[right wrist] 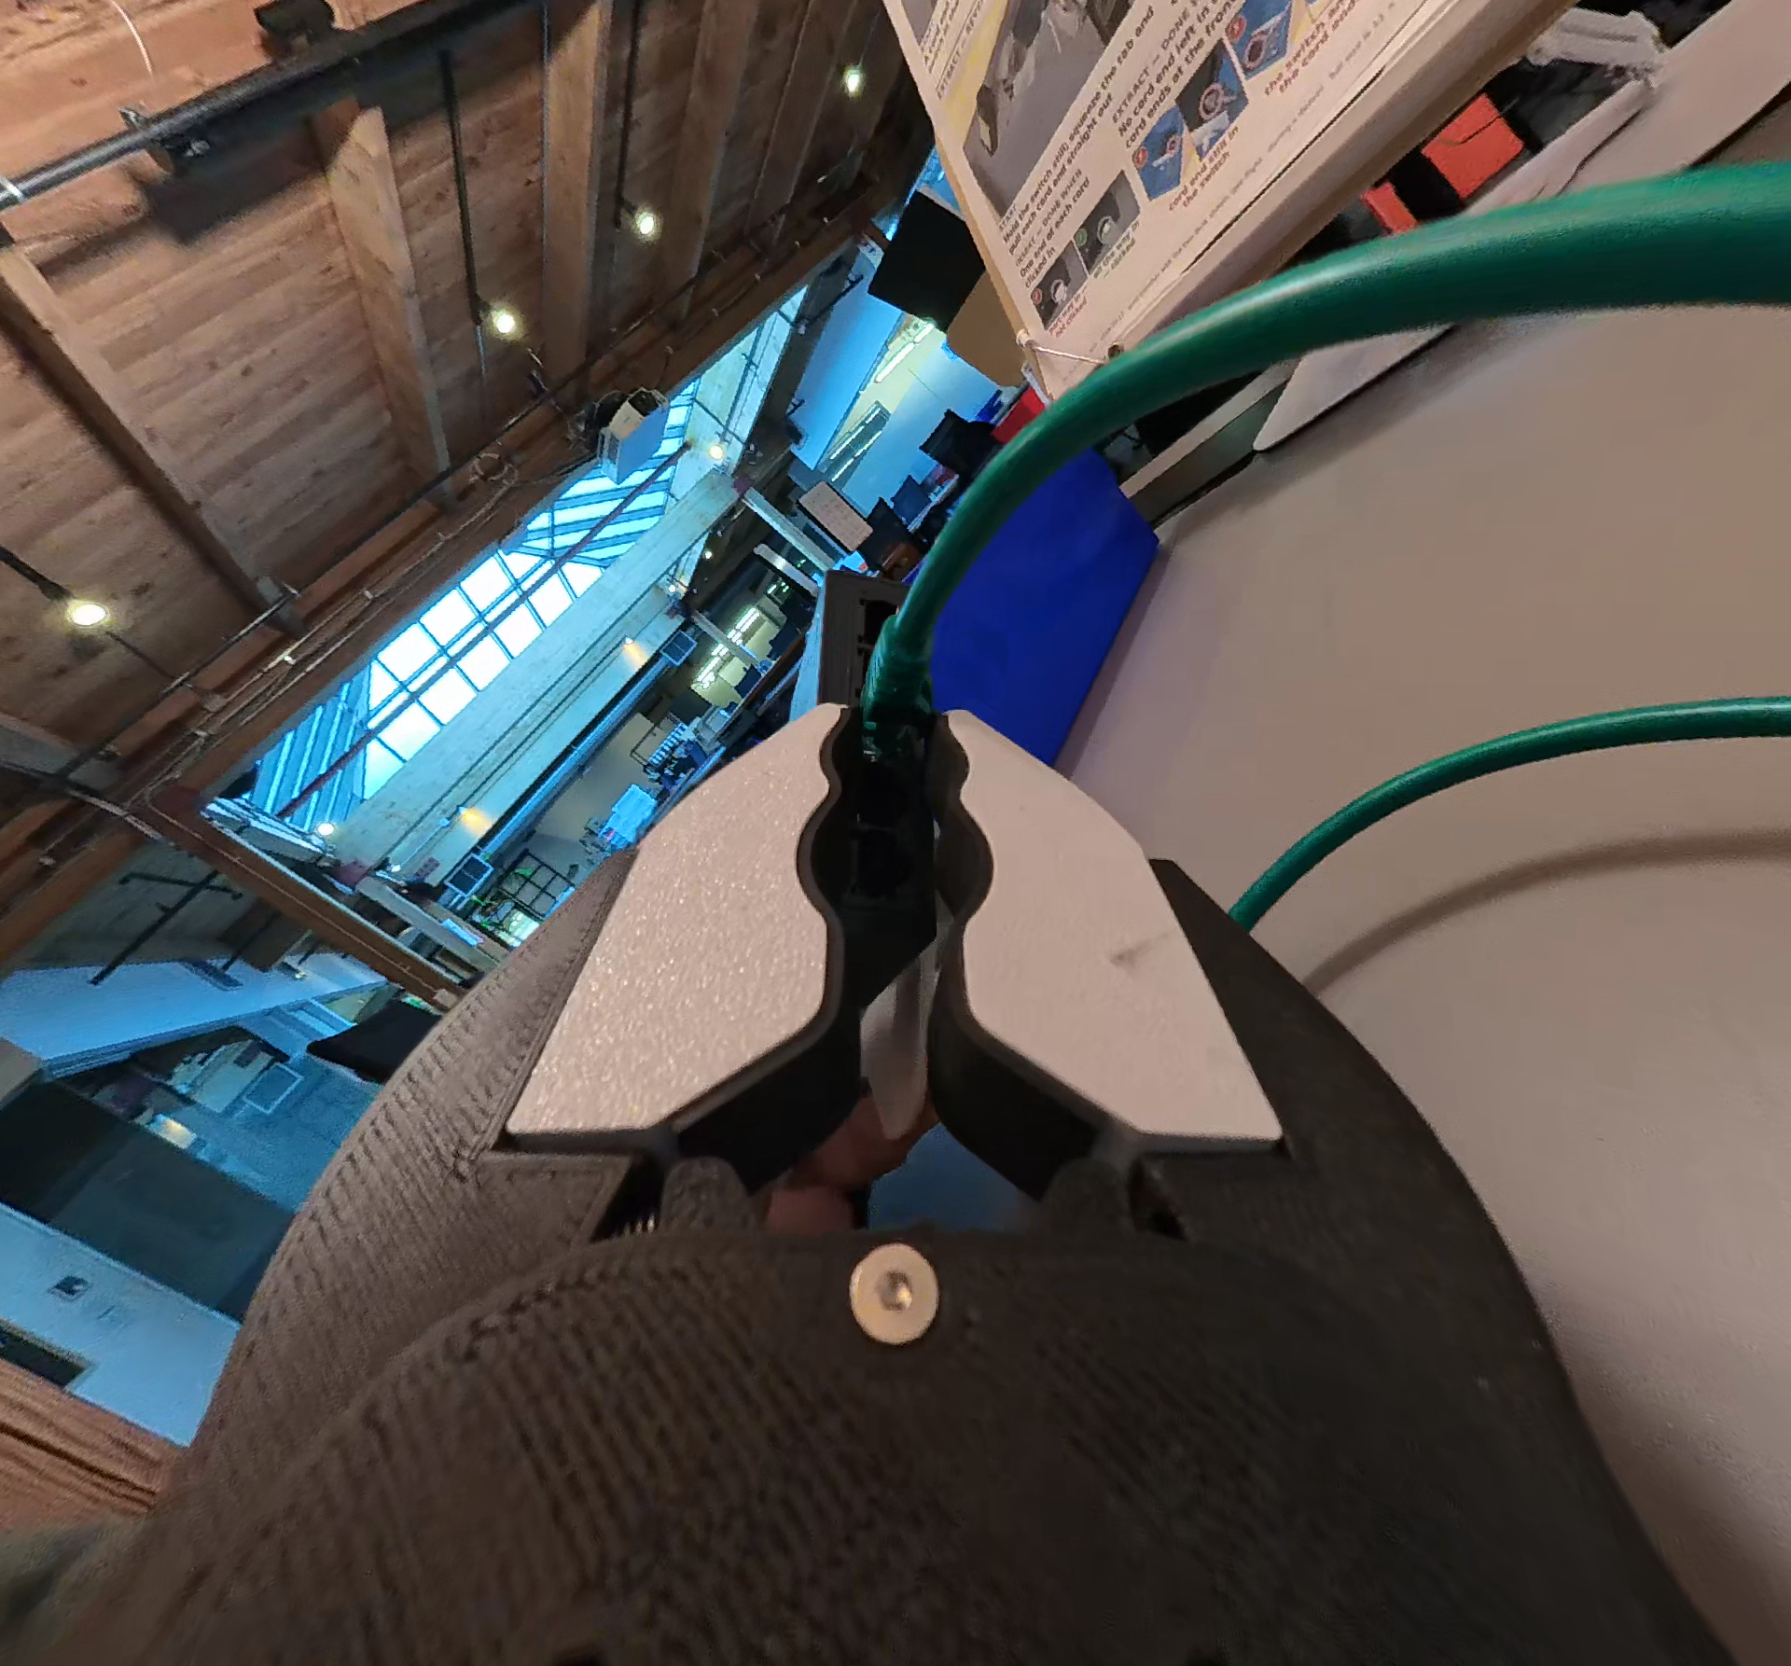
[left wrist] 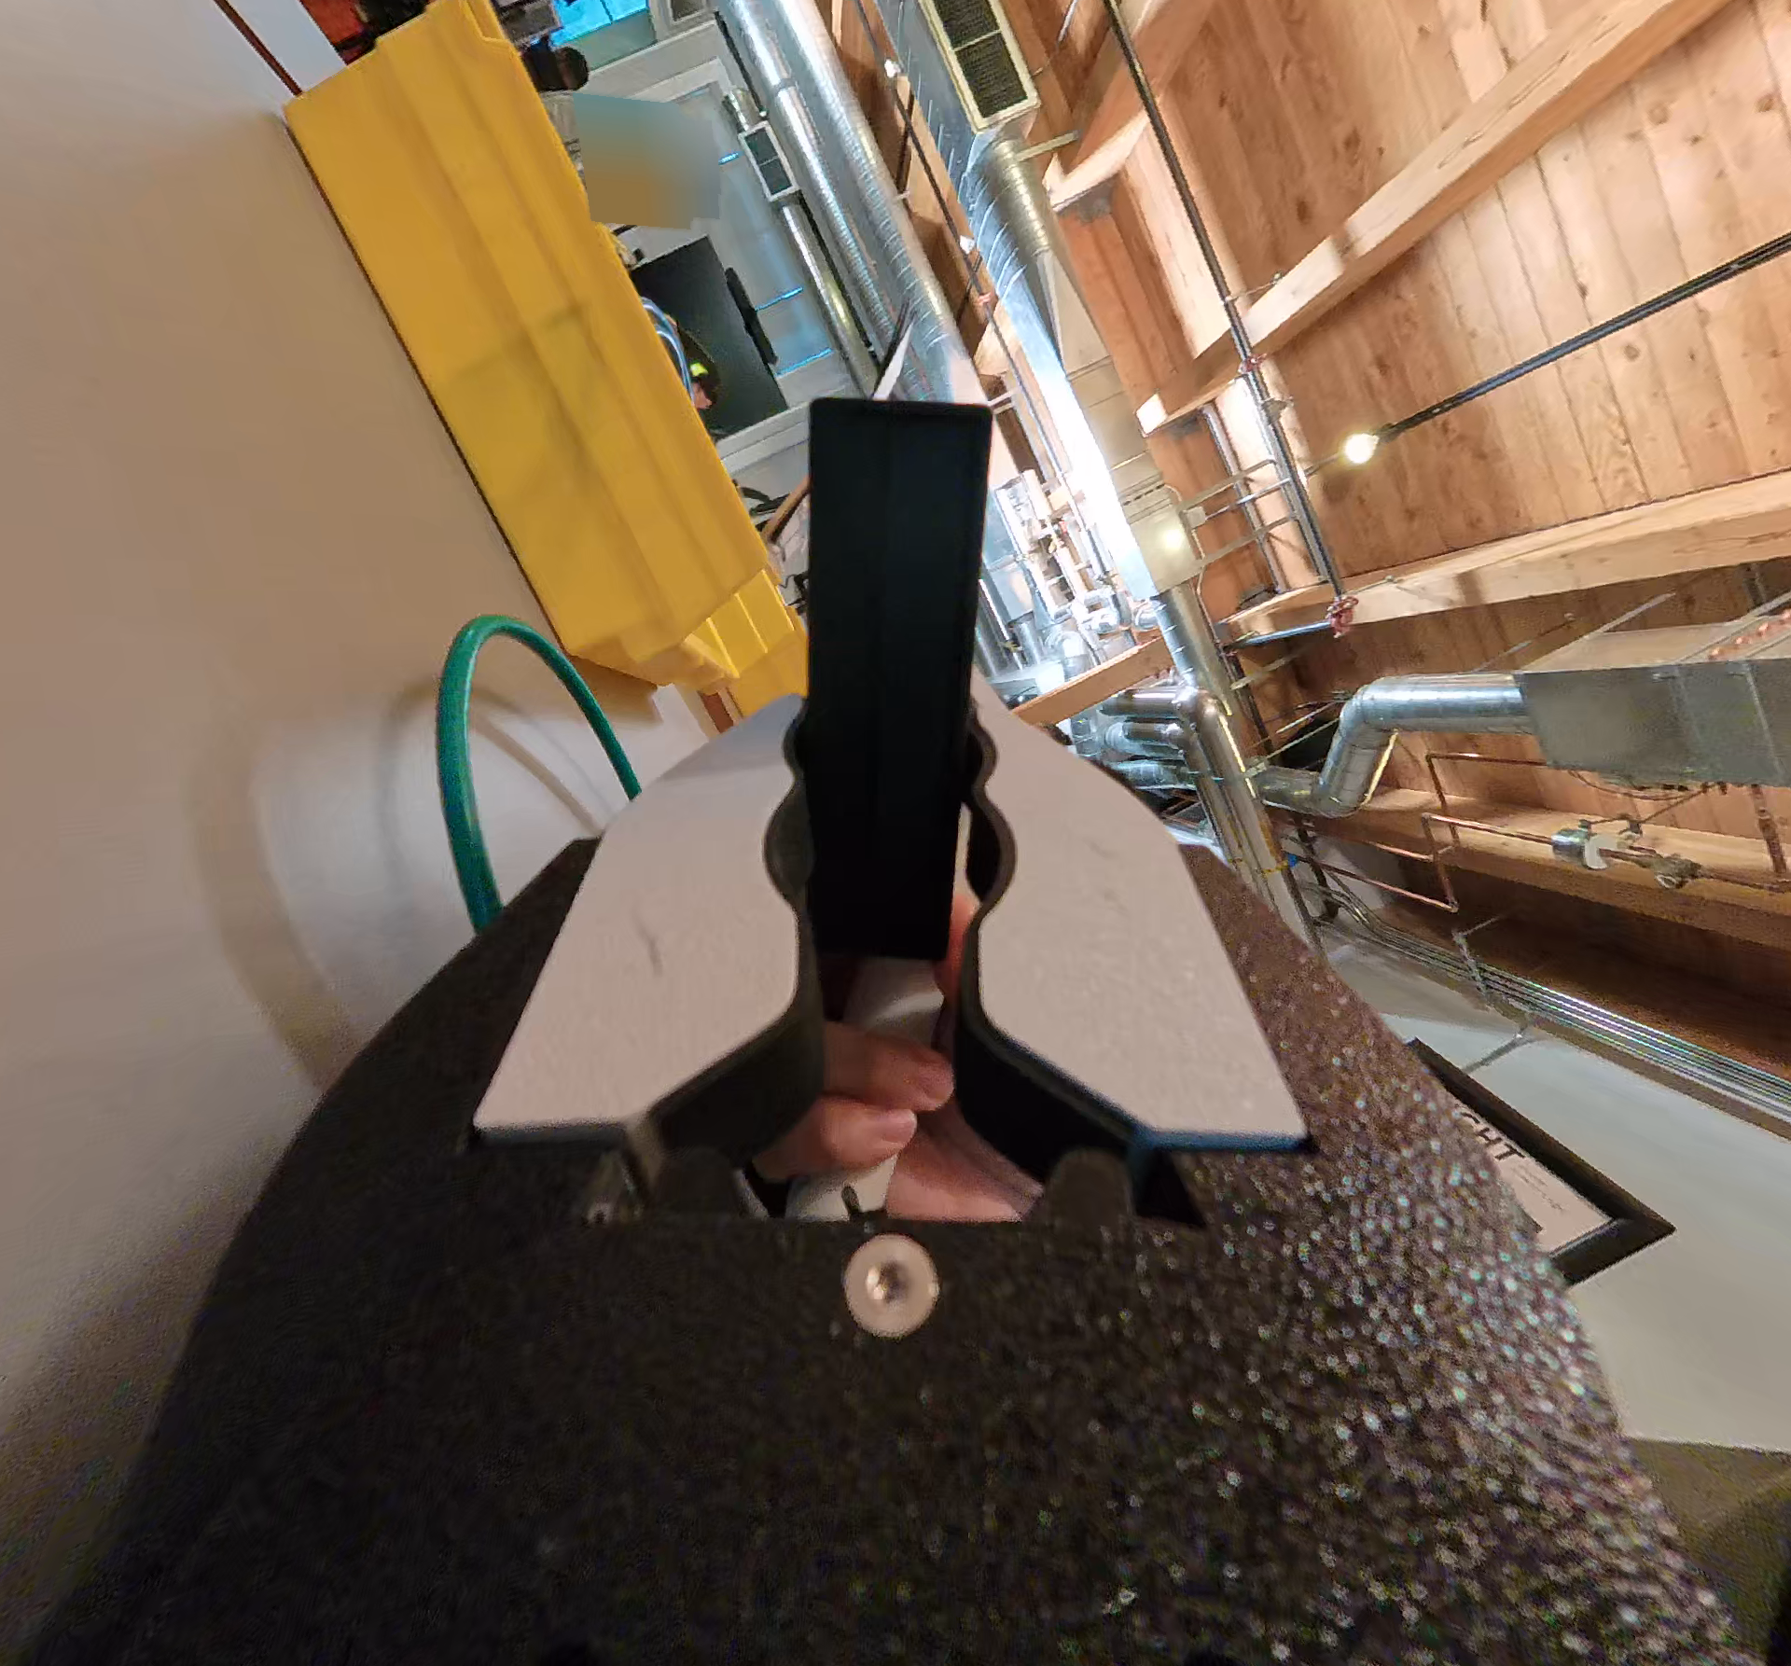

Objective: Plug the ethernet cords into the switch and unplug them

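Both pairs of fingers are pinching — left gripper [left wrist: 887,747] on the black switch [left wrist: 896,612], right gripper [right wrist: 896,738] on the green ethernet cord [right wrist: 1066,379] at its plug.

My left holds the switch upright off the white table [left wrist: 145,553], a yellow bin [left wrist: 514,340] behind; my right's cord arcs away over the table toward a blue bin [right wrist: 1037,592] — a second cord loop [right wrist: 1454,767] lies beside.

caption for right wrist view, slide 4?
Right gripper clamps the black switch, a green ethernet cord plugged into it.
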Demonstrator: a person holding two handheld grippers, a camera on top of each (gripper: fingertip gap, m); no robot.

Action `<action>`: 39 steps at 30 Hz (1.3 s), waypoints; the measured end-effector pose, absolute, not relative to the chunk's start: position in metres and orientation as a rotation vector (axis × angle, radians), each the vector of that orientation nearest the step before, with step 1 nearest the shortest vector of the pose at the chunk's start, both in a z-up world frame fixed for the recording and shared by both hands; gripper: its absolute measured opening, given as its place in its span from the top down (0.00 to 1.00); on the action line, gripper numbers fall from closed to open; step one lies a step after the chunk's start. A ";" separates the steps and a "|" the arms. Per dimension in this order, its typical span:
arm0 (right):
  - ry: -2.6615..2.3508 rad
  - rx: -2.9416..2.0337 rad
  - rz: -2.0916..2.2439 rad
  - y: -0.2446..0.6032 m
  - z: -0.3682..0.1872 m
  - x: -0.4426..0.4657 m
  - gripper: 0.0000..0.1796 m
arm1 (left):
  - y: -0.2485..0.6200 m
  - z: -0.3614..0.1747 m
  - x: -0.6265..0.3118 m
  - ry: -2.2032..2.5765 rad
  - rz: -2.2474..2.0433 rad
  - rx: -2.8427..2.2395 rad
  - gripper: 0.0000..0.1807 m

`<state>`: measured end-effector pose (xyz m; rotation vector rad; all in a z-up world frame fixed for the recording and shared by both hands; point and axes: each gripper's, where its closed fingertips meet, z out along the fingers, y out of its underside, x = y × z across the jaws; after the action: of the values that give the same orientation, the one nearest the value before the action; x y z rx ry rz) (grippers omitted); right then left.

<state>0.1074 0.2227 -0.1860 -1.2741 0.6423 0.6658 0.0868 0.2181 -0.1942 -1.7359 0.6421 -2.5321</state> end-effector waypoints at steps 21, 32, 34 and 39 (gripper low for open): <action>0.744 -1.158 0.852 0.226 -0.181 0.108 0.93 | 0.216 -0.193 0.087 0.562 -2.628 -1.691 0.85; 0.787 -1.144 0.839 0.224 -0.192 0.110 0.92 | 0.210 -0.202 0.088 0.677 -2.602 -1.787 0.85; 0.748 -1.181 0.790 0.222 -0.191 0.109 0.92 | 0.208 -0.201 0.087 0.740 -2.588 -1.770 0.85; 0.734 -1.172 0.776 0.220 -0.187 0.105 0.92 | 0.222 -0.194 0.085 0.714 -2.588 -1.752 0.84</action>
<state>0.1049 0.2196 -0.1866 -1.1724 0.7339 0.7761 0.0852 0.2215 -0.1936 -1.7525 0.7144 -2.5880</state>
